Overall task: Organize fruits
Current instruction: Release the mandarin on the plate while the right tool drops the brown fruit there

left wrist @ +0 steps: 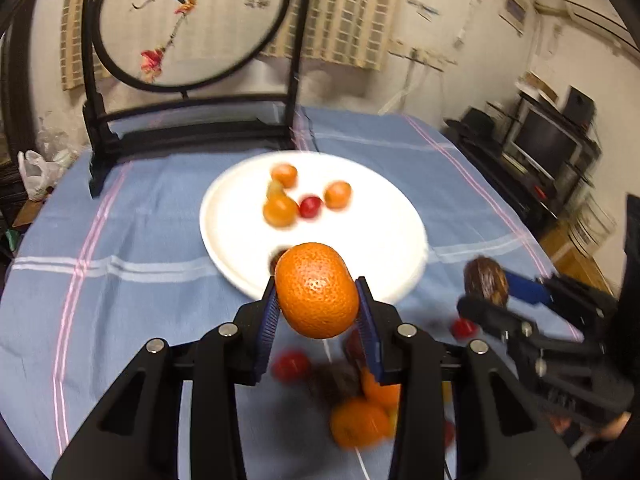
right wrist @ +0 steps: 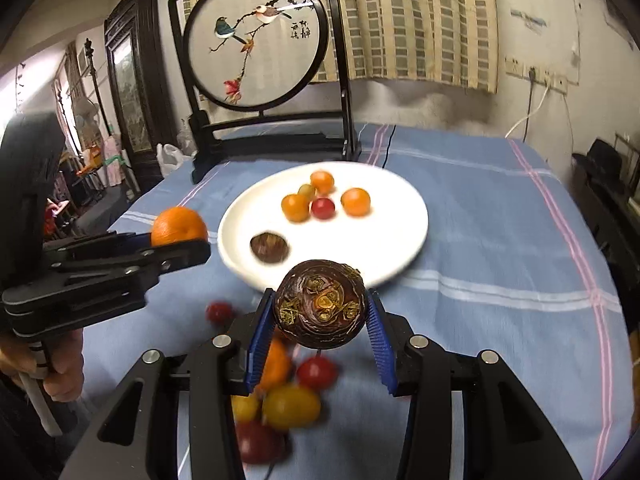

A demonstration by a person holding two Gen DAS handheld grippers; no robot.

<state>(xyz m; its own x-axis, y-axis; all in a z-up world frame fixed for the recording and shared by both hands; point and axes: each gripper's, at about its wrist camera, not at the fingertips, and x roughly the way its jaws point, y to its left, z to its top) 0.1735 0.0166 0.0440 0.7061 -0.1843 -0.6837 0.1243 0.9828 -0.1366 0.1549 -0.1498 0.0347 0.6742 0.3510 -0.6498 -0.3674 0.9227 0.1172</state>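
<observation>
Jaws clamp an orange (left wrist: pixel 317 290) left, a brown, perhaps water-chestnut, bulb (right wrist: pixel 321 305) right, near the plate (left wrist: pixel 224 216).

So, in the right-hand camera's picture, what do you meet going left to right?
Large orange mandarin in the left gripper → small brown chestnut-like fruit on the white plate → dark brown round bulb in the right gripper.

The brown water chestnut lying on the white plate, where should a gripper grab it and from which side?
Judging by its flattened round shape, grip the brown water chestnut across its widest middle, coming down from above the near rim of the white plate. It lies alone there, apart from the small tomatoes, so both sides look free.
</observation>
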